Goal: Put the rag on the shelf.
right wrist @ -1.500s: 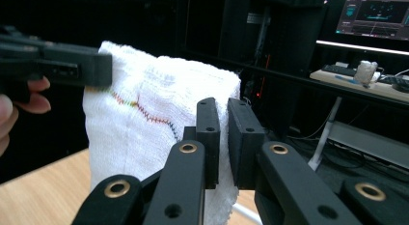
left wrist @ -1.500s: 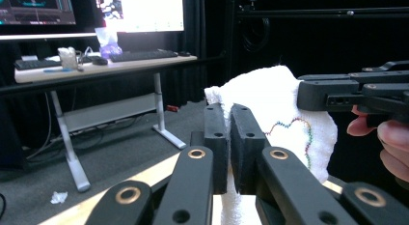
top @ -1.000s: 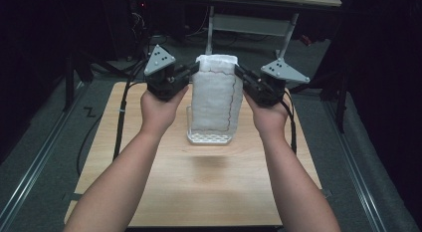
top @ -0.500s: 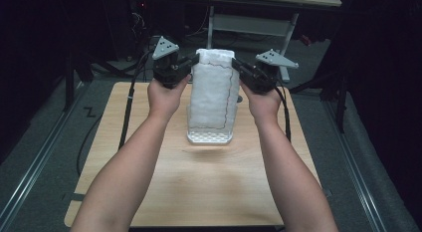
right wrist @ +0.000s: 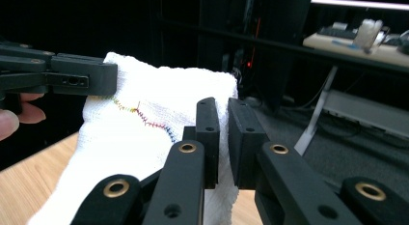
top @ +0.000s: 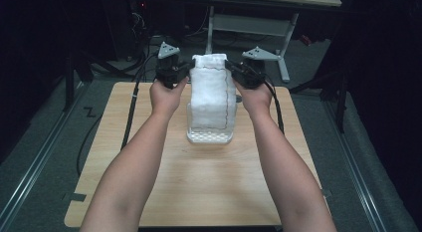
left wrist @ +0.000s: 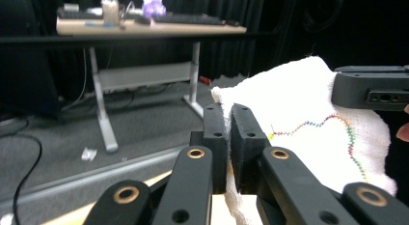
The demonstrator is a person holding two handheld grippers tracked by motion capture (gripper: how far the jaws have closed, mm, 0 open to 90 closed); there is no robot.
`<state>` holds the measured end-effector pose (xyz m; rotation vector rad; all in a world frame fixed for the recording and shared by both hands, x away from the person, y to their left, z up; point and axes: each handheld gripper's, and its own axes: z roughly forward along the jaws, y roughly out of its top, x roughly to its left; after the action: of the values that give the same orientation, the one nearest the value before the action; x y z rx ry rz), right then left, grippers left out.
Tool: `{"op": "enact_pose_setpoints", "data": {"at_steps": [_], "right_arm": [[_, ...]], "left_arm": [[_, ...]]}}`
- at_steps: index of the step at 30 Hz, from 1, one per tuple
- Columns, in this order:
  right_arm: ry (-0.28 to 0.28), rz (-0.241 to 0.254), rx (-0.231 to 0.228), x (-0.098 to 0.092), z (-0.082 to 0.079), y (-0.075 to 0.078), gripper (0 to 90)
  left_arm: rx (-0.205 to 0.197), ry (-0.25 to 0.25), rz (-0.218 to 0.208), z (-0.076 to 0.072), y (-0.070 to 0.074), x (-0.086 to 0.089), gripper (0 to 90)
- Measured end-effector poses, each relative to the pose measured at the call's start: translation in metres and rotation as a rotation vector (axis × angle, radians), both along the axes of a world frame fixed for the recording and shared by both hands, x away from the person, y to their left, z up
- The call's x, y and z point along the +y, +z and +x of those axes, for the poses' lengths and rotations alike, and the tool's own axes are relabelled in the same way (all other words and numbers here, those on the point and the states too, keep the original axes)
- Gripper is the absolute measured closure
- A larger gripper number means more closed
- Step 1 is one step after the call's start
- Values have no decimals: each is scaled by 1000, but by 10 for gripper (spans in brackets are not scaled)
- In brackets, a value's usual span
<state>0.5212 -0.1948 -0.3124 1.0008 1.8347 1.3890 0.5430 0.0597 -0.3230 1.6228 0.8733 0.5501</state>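
A white cloth with a line of coloured stitching hangs upright between my two grippers. Its lower end reaches into a clear plastic basket on the wooden table. My left gripper is shut on the cloth's top left corner, and my right gripper is shut on its top right corner. In the left gripper view the jaws pinch the cloth's edge, with the other gripper at the far corner. The right gripper view has its jaws pinching the cloth.
A desk frame with metal legs stands on the floor beyond the table's far edge. Cables trail from the grippers over the table's left and right sides. Bare wood lies in front of the basket, between the forearms.
Both hands have carried the cloth farther from the person and lower. The cloth's lower end now sits deeper in the basket. Both grips stay as they were.
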Motion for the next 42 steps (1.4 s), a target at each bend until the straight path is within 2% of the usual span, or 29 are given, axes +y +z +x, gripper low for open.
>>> {"op": "enact_pose_setpoints", "data": {"at_steps": [4,6,9,11,12,14,17,24,29,33,38,42], "right_arm": [[-1,-12,42,3,9,-12,839],[5,-24,73,4,14,-20,838],[11,-25,114,4,21,-29,835],[9,-33,121,4,23,-33,824],[5,-34,122,5,23,-35,795],[-14,-31,121,4,24,-36,720],[-13,-16,116,0,24,-35,697],[-17,-31,124,-5,18,-35,662],[-17,-24,132,-13,11,-34,634],[-24,-11,128,-19,3,-34,599],[-26,-33,116,-22,-13,-36,561],[-28,-50,95,-29,-29,-37,524]], "left_arm": [[61,-6,26,9,-16,1,856],[101,-9,14,13,-25,3,853],[139,-12,29,17,-36,2,853],[156,-7,49,19,-40,0,849],[172,-12,47,21,-42,0,829],[198,-16,28,23,-43,1,678],[178,-16,31,21,-41,2,644],[157,-18,28,16,-35,4,636],[139,-22,28,10,-31,5,630],[149,-8,23,3,-33,9,625],[132,-8,19,-11,-38,18,606],[123,-16,-17,-30,-45,33,587]]}}
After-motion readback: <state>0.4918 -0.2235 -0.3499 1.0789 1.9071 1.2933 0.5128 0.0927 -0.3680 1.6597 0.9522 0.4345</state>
